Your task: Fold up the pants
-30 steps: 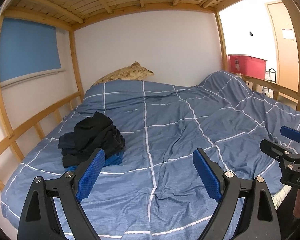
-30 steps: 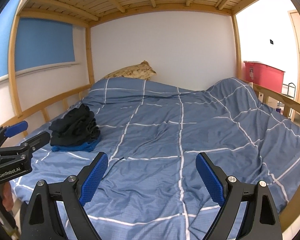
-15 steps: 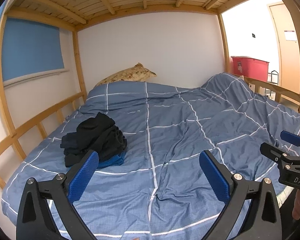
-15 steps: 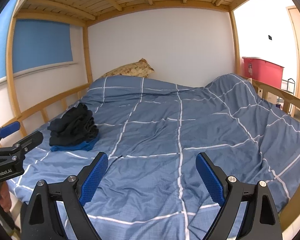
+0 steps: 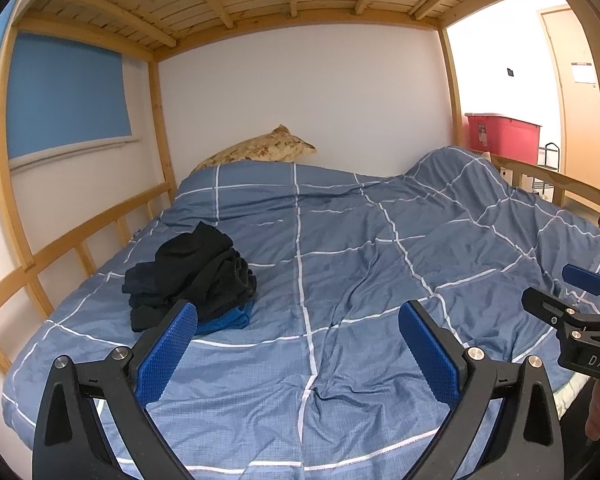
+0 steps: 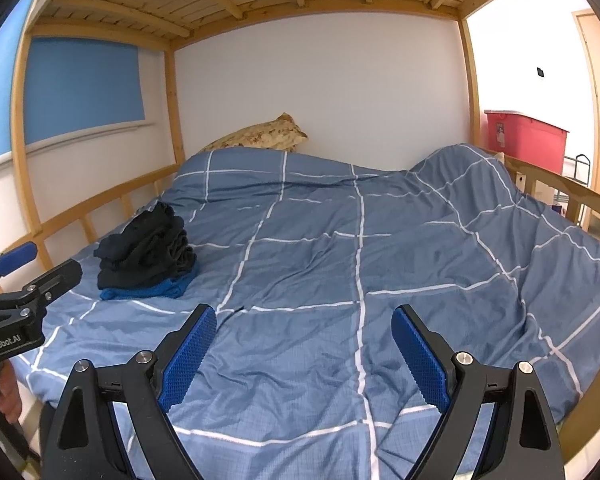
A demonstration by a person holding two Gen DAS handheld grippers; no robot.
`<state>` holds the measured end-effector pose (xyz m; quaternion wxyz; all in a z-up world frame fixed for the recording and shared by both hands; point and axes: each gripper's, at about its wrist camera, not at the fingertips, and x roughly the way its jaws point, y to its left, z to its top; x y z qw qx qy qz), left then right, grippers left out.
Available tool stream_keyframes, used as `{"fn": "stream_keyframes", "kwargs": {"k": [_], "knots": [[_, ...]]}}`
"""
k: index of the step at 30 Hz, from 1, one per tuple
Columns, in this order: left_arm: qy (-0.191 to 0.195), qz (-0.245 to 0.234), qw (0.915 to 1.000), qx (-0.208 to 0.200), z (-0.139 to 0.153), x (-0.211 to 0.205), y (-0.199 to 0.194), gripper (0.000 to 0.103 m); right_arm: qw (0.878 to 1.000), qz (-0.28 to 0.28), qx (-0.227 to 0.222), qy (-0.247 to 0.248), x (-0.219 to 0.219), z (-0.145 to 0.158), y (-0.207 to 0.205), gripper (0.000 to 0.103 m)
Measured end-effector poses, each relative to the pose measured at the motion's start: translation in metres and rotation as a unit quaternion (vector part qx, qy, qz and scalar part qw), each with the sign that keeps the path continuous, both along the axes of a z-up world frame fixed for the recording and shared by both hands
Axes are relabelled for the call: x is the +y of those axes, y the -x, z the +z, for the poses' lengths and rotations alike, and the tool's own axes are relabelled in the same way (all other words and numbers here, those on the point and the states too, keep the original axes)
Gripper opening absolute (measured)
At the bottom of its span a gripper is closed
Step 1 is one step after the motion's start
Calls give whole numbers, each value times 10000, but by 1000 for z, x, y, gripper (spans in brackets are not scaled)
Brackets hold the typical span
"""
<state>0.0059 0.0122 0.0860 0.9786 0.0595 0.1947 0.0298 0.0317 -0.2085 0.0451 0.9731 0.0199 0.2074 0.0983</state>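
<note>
Left claw [image 5: 298, 344] and right claw [image 6: 304, 344] both released, empty, hovering above duvet [image 5: 340, 264]. Dark pants pile [image 5: 188, 276] at 10 o'clock, near bed rail. Risk: grabbing several layers, or blue garment [image 6: 148, 290] beneath, dragging whole heap.

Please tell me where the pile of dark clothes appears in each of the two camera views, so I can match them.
Left wrist view: pile of dark clothes lies left of centre on the duvet, just above the left finger pad.
Right wrist view: pile lies at middle left, near the wooden side rail.
Shared landmark: the patterned pillow against the back wall.
</note>
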Motion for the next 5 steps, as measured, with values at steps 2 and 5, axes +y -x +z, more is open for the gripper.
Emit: {"fn": "stream_keyframes", "kwargs": {"k": [2, 5], "knots": [[14, -9, 10000, 8, -1, 0, 0, 102, 10000, -2, 5, 8, 1, -1, 0, 90], [33, 2, 10000, 26, -2, 1, 0, 102, 10000, -7, 15, 10, 0, -3, 0, 90]]}}
